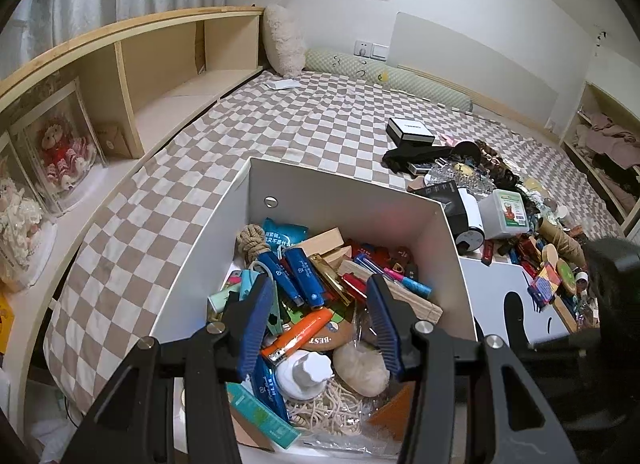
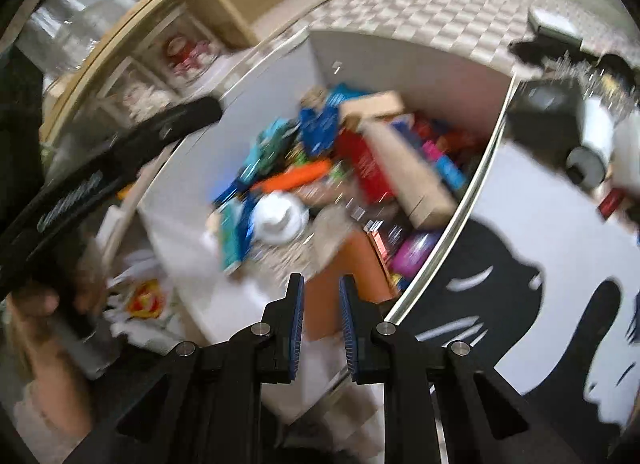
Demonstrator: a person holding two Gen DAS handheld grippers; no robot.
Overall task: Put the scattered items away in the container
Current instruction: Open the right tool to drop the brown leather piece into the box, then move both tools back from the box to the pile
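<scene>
The white container [image 1: 340,187] sits on the checkered bed [image 1: 280,119], near its front edge, and is already heaped with small things: blue tubes [image 1: 298,276], an orange tube [image 1: 298,330], wooden blocks [image 1: 320,242], a coil of rope [image 1: 252,240] and a white cap [image 1: 306,374]. More scattered items [image 1: 520,232] lie in a pile on the bed just beside the container's right wall, among them a white tub [image 1: 506,211] and a black-and-white box [image 1: 410,131] further back. The left gripper [image 1: 316,328] hangs over the container's near part, its jaws standing apart with nothing between them. The right gripper [image 2: 322,328] is over the container's near right corner, its picture blurred; its jaws are closed and empty
</scene>
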